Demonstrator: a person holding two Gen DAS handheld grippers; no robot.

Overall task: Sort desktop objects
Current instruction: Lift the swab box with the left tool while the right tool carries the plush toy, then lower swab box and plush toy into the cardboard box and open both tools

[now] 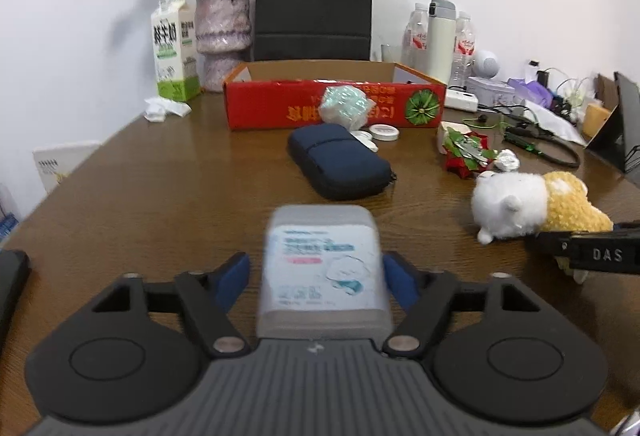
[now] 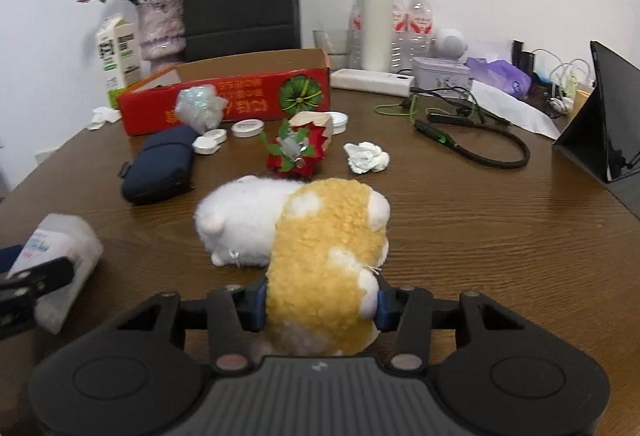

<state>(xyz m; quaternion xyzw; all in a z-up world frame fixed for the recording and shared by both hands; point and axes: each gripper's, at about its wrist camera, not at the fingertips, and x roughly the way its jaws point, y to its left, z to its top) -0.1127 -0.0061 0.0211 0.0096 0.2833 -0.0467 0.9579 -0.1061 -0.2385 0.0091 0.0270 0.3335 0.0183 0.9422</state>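
1. While the wooden table spreads under both tools, the red cardboard box stands open-topped at its far side, ahead of both grippers.
2. The plush toy, white and yellow, lies on the table with its yellow end between the right gripper fingers; the blue pads press into the fur on both sides, so the jaws are closed on it.
3. The navy pouch lies between the left gripper and the box.
4. The tissue pack sits between the left jaws; the right pad touches it, the left pad stands just beside, so its hold cannot be told.
5. A crumpled tissue lies beyond the toy.
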